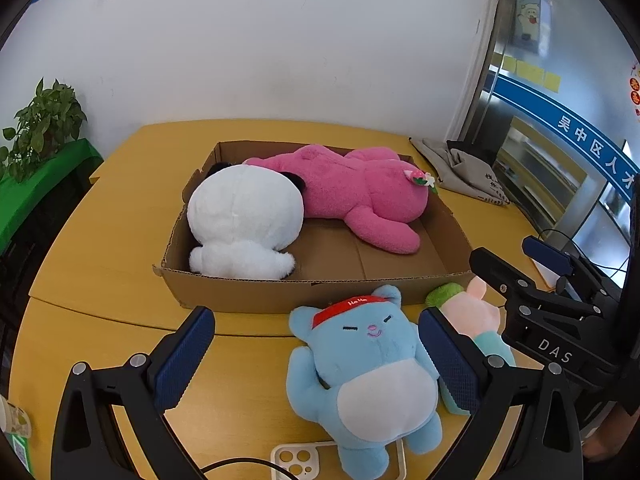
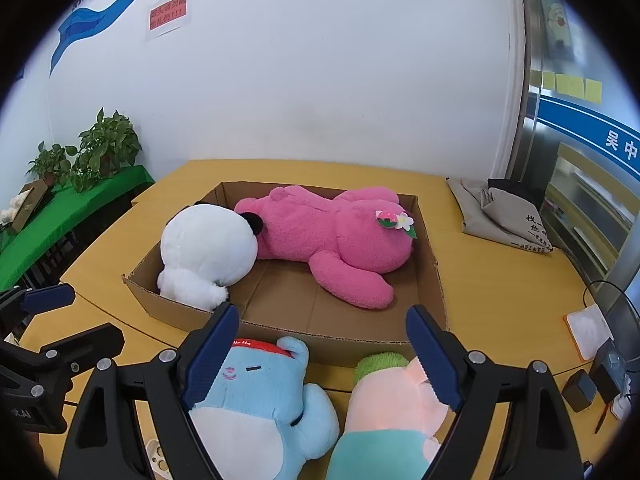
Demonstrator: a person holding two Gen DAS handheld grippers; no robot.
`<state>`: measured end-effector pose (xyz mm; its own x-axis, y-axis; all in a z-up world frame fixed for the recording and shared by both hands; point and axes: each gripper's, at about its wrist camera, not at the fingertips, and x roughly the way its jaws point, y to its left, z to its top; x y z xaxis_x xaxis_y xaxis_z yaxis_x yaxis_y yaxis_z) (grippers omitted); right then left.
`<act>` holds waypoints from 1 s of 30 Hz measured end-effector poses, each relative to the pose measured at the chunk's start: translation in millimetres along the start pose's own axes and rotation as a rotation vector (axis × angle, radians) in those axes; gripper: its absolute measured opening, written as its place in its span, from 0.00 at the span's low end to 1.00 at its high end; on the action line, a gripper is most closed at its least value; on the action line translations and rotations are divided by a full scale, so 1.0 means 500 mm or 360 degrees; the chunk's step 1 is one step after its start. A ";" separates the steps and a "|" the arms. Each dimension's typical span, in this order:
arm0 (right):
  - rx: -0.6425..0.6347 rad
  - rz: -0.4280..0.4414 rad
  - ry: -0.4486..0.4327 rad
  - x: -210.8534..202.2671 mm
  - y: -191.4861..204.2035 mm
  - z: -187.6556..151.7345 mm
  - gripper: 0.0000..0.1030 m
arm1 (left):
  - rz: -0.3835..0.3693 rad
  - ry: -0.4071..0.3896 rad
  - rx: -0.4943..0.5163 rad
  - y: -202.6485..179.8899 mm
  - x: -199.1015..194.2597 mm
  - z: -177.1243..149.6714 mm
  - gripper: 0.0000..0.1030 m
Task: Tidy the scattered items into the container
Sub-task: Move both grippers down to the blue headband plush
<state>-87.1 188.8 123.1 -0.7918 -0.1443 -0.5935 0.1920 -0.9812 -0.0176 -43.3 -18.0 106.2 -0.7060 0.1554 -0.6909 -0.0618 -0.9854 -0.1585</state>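
A shallow cardboard box [image 1: 280, 294] [image 2: 352, 346] on the yellow table holds a white plush [image 1: 244, 216] [image 2: 208, 248] and a pink plush bear [image 1: 352, 192] [image 2: 328, 236]. A blue plush bear with a red headband [image 1: 372, 368] [image 2: 256, 392] lies on its back in front of the box. A pink plush with green hair [image 1: 476, 316] [image 2: 396, 396] lies to its right. My left gripper [image 1: 320, 354] is open above the blue bear. My right gripper [image 2: 320, 350] is open above both front toys; it also shows in the left wrist view [image 1: 520, 258].
A white phone case [image 1: 296, 460] lies by the blue bear's legs. A grey cloth bag [image 1: 460, 168] [image 2: 500, 212] lies at the back right. A pad [image 2: 588, 330] and chargers with cables sit at the right edge. Potted plants [image 2: 96, 152] stand left on a green shelf.
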 end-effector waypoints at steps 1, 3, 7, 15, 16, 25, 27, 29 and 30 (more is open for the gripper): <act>-0.0001 0.0000 0.0003 0.001 0.002 -0.001 0.83 | -0.0010 0.0000 0.0001 0.000 0.000 0.000 1.00; -0.0009 -0.0002 0.0009 0.005 0.005 -0.004 0.83 | -0.0027 0.0003 -0.0001 0.001 0.001 0.000 1.00; -0.0006 -0.0012 0.0017 0.012 0.008 -0.005 0.83 | -0.0022 0.0013 -0.0006 0.003 0.007 -0.003 1.00; -0.0009 -0.0017 0.0030 0.006 0.006 -0.014 0.83 | -0.0058 0.0030 -0.0019 0.005 0.015 -0.005 1.00; -0.0011 -0.0016 0.0031 0.005 0.006 -0.015 0.83 | -0.0064 0.0033 -0.0022 0.006 0.016 -0.005 1.00; -0.0004 -0.0013 0.0048 0.011 0.002 -0.024 0.83 | -0.0123 0.0092 -0.0065 0.015 0.031 -0.012 1.00; 0.0000 -0.0011 0.0052 0.011 -0.002 -0.026 0.83 | -0.0163 0.0117 -0.0082 0.018 0.036 -0.013 1.00; -0.0001 -0.0007 0.0051 0.008 -0.006 -0.030 0.83 | -0.0249 0.0153 -0.0123 0.024 0.042 -0.015 1.00; 0.0000 -0.0004 0.0053 0.007 -0.008 -0.031 0.83 | -0.0272 0.0166 -0.0137 0.026 0.044 -0.016 1.00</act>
<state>-81.8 194.3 108.4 -0.7727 -0.1377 -0.6197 0.1904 -0.9815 -0.0192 -53.9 -26.9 83.1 -0.6134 0.3304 -0.7173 -0.1108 -0.9353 -0.3360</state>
